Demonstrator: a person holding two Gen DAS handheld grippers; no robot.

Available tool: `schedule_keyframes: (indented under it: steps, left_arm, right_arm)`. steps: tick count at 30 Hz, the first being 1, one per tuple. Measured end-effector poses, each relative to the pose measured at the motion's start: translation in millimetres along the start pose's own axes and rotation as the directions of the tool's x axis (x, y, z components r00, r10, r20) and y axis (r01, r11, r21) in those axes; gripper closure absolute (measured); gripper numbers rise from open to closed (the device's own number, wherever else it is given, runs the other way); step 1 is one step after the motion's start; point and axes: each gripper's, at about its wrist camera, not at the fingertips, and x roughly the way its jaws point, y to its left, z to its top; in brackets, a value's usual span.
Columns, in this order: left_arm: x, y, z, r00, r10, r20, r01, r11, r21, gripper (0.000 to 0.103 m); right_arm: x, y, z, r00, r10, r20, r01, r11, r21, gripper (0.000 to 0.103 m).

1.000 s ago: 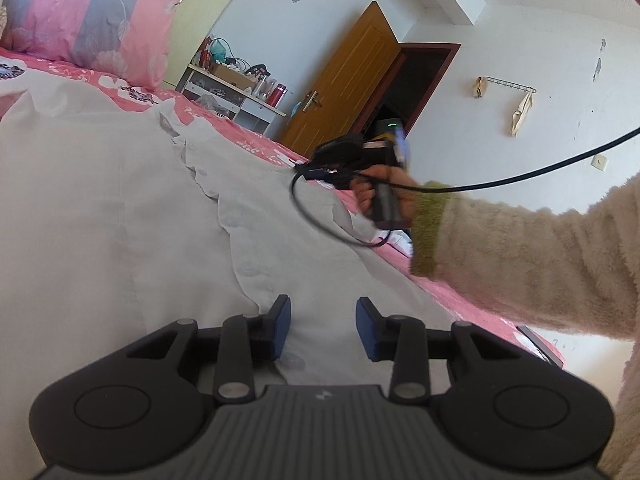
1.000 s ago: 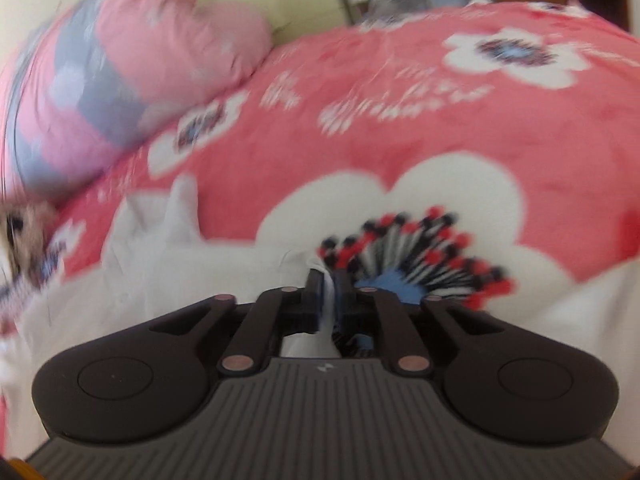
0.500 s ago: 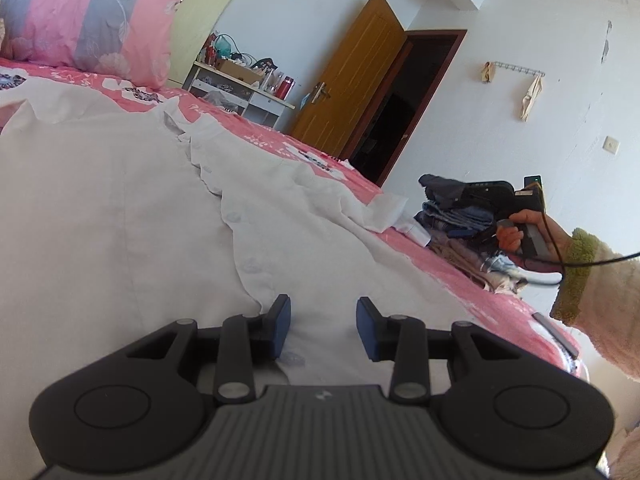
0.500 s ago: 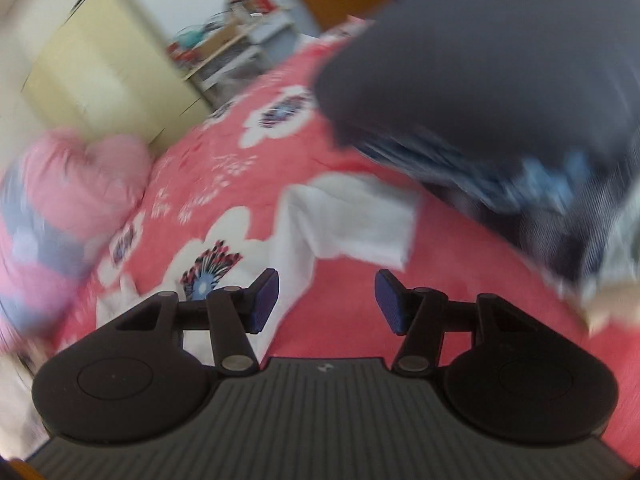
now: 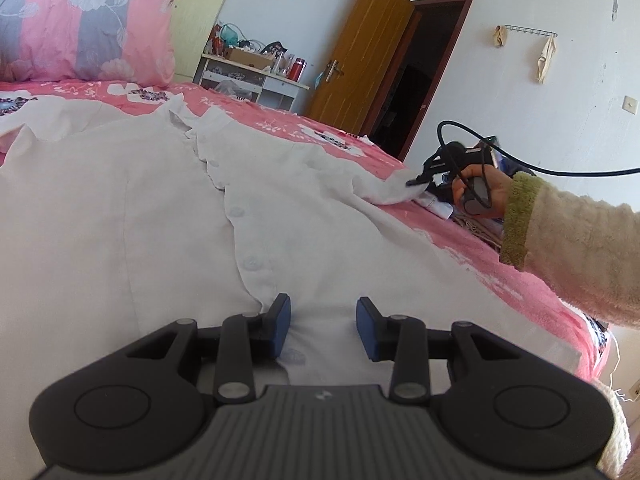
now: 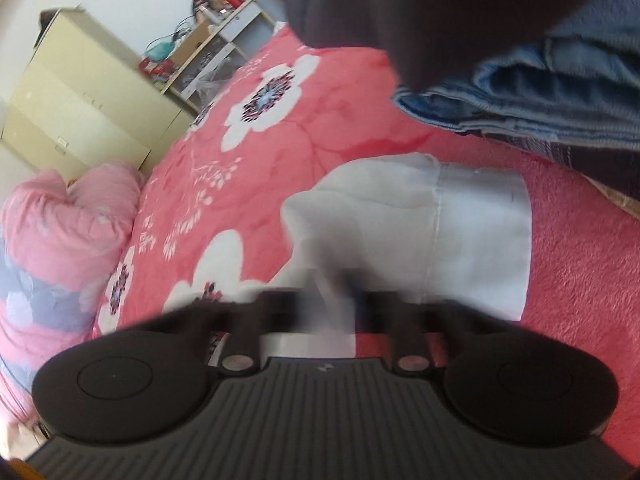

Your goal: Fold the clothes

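Observation:
A white button-up shirt (image 5: pixel 140 208) lies spread front-up on the pink flowered bed (image 5: pixel 500 264). My left gripper (image 5: pixel 323 326) is open and rests low over the shirt's lower front, beside the button placket. My right gripper (image 5: pixel 416 182) sits at the shirt's sleeve cuff (image 6: pixel 472 232) on the right side of the bed. In the right wrist view my right gripper (image 6: pixel 326 300) is motion-blurred over the cuff; whether its jaws are open or shut does not show.
A pink and grey pillow (image 5: pixel 80 20) lies at the head of the bed. A pile of dark and denim clothes (image 6: pixel 520 92) sits just beyond the cuff. A white shelf unit (image 5: pixel 248 80), a yellow wardrobe (image 6: pixel 80 112) and an open door (image 5: pixel 360 60) stand behind.
My right gripper has moved back onto the sleeve cuff and its fingers are blurred in motion; half a second ago it was open beside the cuff. My left gripper has stayed put, open.

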Motion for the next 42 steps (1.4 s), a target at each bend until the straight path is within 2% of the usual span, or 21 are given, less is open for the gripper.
schedule_keyframes:
  steps: [2, 5, 7, 9, 10, 12, 16, 19, 21, 23, 25, 27, 29, 30, 33, 35, 38, 40, 42]
  left_arm:
    - [-2, 1, 3, 1.000, -0.005, -0.012, 0.005, 1.000, -0.019, 0.065]
    - [-7, 7, 7, 1.000, -0.016, -0.020, 0.015, 0.998, -0.069, 0.065]
    - [-11, 11, 9, 0.999, -0.024, -0.023, 0.022, 0.994, -0.107, 0.064]
    - [-18, 17, 13, 1.000, -0.013, -0.014, 0.011, 0.991, -0.135, 0.063]
    - [-25, 20, 15, 1.000, -0.002, -0.002, 0.002, 0.989, -0.150, 0.062]
    - [-41, 27, 19, 1.000, 0.021, 0.022, -0.017, 0.984, -0.179, 0.062]
    - [-81, 42, 29, 0.994, 0.075, 0.084, -0.055, 0.974, -0.221, 0.061]
    - [-113, 47, 39, 0.982, 0.139, 0.130, -0.109, 0.971, -0.211, 0.060]
    - [-136, 49, 45, 0.970, 0.173, 0.170, -0.136, 0.968, -0.210, 0.059]
    - [-158, 52, 51, 0.957, 0.201, 0.209, -0.155, 0.964, -0.218, 0.058]
    - [-173, 55, 55, 0.946, 0.220, 0.238, -0.168, 0.961, -0.220, 0.055]
    - [-181, 57, 60, 0.939, 0.241, 0.247, -0.189, 0.958, -0.216, 0.055]
    - [-181, 59, 65, 0.936, 0.252, 0.245, -0.203, 0.957, -0.209, 0.055]
    - [-179, 59, 67, 0.937, 0.254, 0.241, -0.206, 0.956, -0.207, 0.055]
    - [-167, 58, 74, 0.941, 0.256, 0.221, -0.213, 0.956, -0.202, 0.053]
    - [-157, 59, 77, 0.947, 0.256, 0.196, -0.218, 0.957, -0.193, 0.052]
    - [-134, 56, 89, 0.958, 0.260, 0.121, -0.244, 0.961, -0.134, 0.048]
    - [-109, 49, 98, 0.956, 0.287, 0.066, -0.285, 0.958, -0.043, 0.043]
    - [-80, 38, 109, 0.945, 0.328, 0.012, -0.328, 0.943, 0.062, 0.039]
  right_arm:
    - [-19, 16, 4, 0.995, 0.036, 0.097, -0.031, 0.998, -0.059, 0.102]
    - [-53, 55, 14, 0.971, 0.156, 0.180, -0.126, 0.977, -0.172, 0.102]
    - [-76, 96, 13, 0.952, 0.261, 0.163, -0.205, 0.932, -0.299, 0.102]
    - [-99, 138, 11, 0.924, 0.361, 0.127, -0.279, 0.862, -0.422, 0.102]
    - [-108, 160, -1, 0.912, 0.401, 0.088, -0.309, 0.812, -0.495, 0.102]
    - [-127, 203, -28, 0.885, 0.465, -0.005, -0.364, 0.686, -0.630, 0.102]
    - [-149, 263, -118, 0.852, 0.475, -0.219, -0.429, 0.396, -0.812, 0.100]
    - [-156, 279, -206, 0.824, 0.415, -0.385, -0.493, 0.191, -0.849, 0.100]
    - [-150, 273, -269, 0.819, 0.322, -0.476, -0.527, 0.092, -0.845, 0.097]
    - [-143, 266, -333, 0.807, 0.214, -0.551, -0.564, -0.001, -0.826, 0.087]
    - [-139, 256, -384, 0.809, 0.100, -0.579, -0.575, -0.068, -0.816, 0.063]
    - [-150, 245, -411, 0.841, 0.073, -0.536, -0.523, -0.143, -0.840, 0.051]
    - [-163, 234, -435, 0.873, 0.057, -0.485, -0.463, -0.220, -0.859, 0.046]
    - [-171, 232, -437, 0.886, 0.071, -0.458, -0.431, -0.241, -0.870, 0.039]
    - [-199, 229, -415, 0.887, 0.124, -0.444, -0.422, -0.166, -0.891, 0.028]
    - [-219, 223, -395, 0.887, 0.176, -0.428, -0.419, -0.087, -0.904, 0.024]
    - [-248, 198, -364, 0.877, 0.230, -0.421, -0.447, 0.075, -0.891, 0.021]
    - [-263, 178, -342, 0.876, 0.252, -0.412, -0.460, 0.178, -0.870, 0.021]
    - [-275, 152, -323, 0.895, 0.250, -0.368, -0.432, 0.284, -0.856, 0.021]
